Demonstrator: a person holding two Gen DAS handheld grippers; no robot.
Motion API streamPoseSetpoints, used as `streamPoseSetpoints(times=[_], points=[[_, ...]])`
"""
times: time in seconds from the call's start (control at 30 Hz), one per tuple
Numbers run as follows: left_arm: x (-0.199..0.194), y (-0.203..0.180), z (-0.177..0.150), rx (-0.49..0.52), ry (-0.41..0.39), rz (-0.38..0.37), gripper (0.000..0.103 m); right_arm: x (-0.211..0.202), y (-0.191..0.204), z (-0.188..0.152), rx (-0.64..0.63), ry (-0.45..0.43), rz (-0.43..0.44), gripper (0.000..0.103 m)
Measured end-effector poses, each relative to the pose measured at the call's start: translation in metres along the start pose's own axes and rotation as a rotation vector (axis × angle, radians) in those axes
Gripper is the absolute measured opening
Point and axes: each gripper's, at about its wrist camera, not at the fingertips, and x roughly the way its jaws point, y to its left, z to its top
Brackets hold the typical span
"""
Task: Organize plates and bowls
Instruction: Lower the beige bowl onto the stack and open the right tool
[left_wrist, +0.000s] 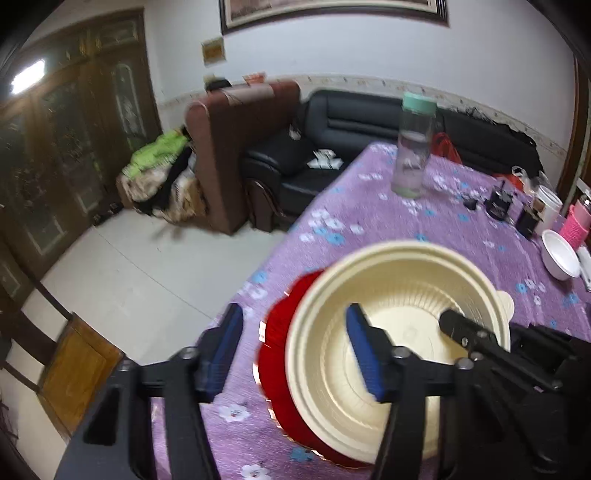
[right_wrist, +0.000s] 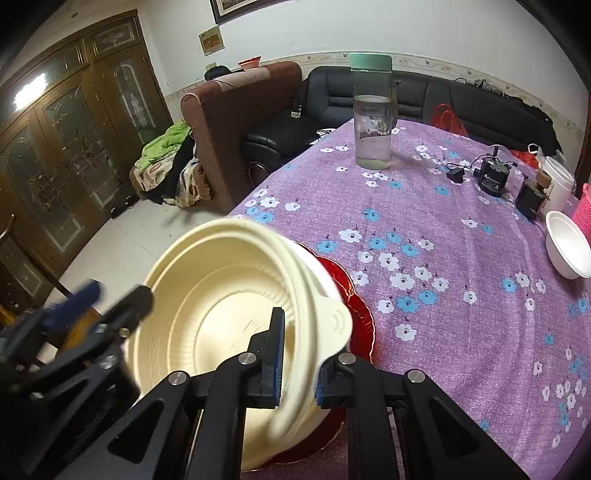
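Cream bowl (right_wrist: 229, 317) sits tilted on red plate (right_wrist: 360, 314) near desk (right_wrist: 461, 258) edge, stacking. Right hand-held gripper (right_wrist: 297, 373) pinches bowl's rim tab to seat it. Left hand-held gripper (left_wrist: 295, 350) spread wide straddling opposite rim, likely steadying. White bowl (right_wrist: 567, 249) waits well apart.

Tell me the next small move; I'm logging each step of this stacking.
Probably ease the cream bowl down level onto the red plate. The right claw pinches its rim and it sits tilted over the plate; the left claw is open astride the opposite rim.
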Motion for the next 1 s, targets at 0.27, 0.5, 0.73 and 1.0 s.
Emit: streamPoseSetpoints(times=[0.27, 0.5, 0.73, 1.0], points=[[-0.031, 0.01, -0.001, -0.037, -0.069, -0.003, 0.073, -0.003, 0.018, -0.007, -0.093, -0.045, -0.042, 0.044], [-0.057, 0.009, -0.004, -0.055, -0.095, -0.045, 0.085, -0.028, 0.017, -0.01, -0.074, -0.148, -0.035, 0.075], [-0.079, -0.008, -0.008, -0.03, -0.118, -0.082, 0.088, -0.054, -0.002, -0.016, -0.028, -0.203, -0.04, 0.076], [-0.104, -0.039, -0.015, 0.039, -0.152, -0.1, 0.089, -0.074, -0.032, -0.029, 0.014, -0.219, -0.059, 0.076]])
